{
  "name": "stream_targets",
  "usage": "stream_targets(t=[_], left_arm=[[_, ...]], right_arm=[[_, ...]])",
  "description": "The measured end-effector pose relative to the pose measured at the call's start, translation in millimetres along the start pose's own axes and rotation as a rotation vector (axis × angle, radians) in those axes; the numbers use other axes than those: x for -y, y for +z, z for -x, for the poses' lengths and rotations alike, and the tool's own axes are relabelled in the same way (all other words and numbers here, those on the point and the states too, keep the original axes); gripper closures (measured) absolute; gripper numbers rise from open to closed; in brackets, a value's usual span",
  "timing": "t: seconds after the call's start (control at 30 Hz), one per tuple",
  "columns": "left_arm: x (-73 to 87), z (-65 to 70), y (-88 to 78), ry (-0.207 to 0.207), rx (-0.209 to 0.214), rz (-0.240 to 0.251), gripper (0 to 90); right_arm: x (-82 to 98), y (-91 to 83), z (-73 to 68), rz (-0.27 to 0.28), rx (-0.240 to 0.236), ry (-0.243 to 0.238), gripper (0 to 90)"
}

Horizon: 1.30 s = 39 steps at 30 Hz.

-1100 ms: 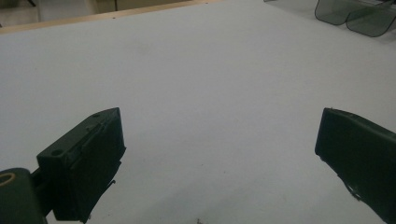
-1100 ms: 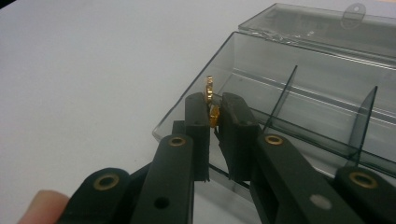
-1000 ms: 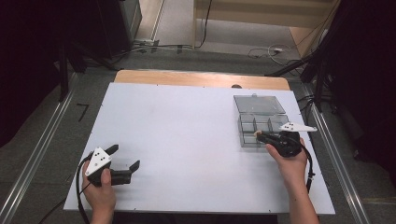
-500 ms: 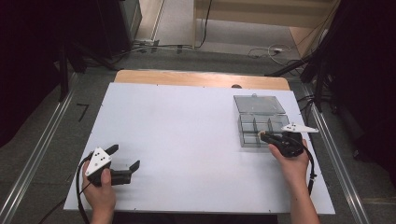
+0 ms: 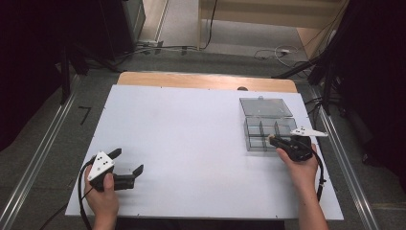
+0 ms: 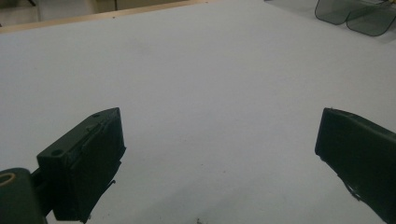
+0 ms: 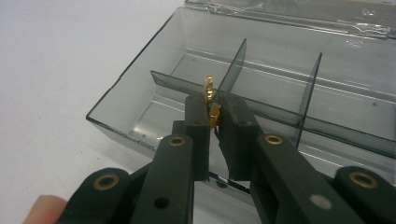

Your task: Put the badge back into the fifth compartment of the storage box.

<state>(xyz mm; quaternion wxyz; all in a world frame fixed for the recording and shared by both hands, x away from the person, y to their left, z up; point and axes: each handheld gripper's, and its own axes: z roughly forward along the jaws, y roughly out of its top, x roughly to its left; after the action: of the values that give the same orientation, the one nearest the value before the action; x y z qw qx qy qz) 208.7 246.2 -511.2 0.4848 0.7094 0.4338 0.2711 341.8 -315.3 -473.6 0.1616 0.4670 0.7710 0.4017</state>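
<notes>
A smoky clear plastic box (image 5: 253,125) with several compartments stands at the right of the white table, its lid (image 5: 265,106) folded open behind it. My right gripper (image 5: 272,140) hovers at the box's near edge, shut on a small gold-coloured metal part (image 7: 208,91). In the right gripper view the part sticks up between the pads of the right gripper (image 7: 215,105), over a front compartment of the box (image 7: 154,109). My left gripper (image 5: 128,160) rests near the front left of the table. The left gripper (image 6: 219,154) is open, with nothing between its fingers.
The white tabletop (image 5: 191,134) is bare between the two hands. A wooden strip (image 5: 201,80) runs along the table's far edge. Cables (image 5: 282,50) lie on the floor beyond it, and metal rails (image 5: 38,158) flank the table.
My right gripper has edged slightly to the right along the box's near edge, still shut on the gold part. The left gripper has kept still.
</notes>
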Motion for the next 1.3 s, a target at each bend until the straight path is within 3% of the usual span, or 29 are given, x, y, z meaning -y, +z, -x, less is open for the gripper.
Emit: stream_targets(t=[0.4, 0.53, 0.7, 1.03, 1.3], left_arm=[[0.0, 0.1, 0.2, 0.002, 0.001, -0.001, 2.1], [0.0, 0.1, 0.2, 0.002, 0.001, -0.001, 2.0], [0.0, 0.0, 0.2, 0.002, 0.001, -0.001, 2.1], [0.2, 0.0, -0.3, -0.003, -0.001, 0.002, 2.0], [0.3, -0.2, -0.6, -0.002, 0.002, 0.002, 2.0]], right_arm=[[5.0, 4.2, 6.4, -0.005, 0.028, 0.033, 79.1], [5.7, 2.6, 10.3, 0.014, -0.009, 0.063, 72.0], [5.7, -0.2, 11.6, 0.024, -0.008, 0.080, 59.2], [7.6, -9.5, 8.8, 0.092, -0.041, 0.065, 30.4], [17.4, -22.1, 9.4, 0.124, -0.035, 0.058, 21.0]])
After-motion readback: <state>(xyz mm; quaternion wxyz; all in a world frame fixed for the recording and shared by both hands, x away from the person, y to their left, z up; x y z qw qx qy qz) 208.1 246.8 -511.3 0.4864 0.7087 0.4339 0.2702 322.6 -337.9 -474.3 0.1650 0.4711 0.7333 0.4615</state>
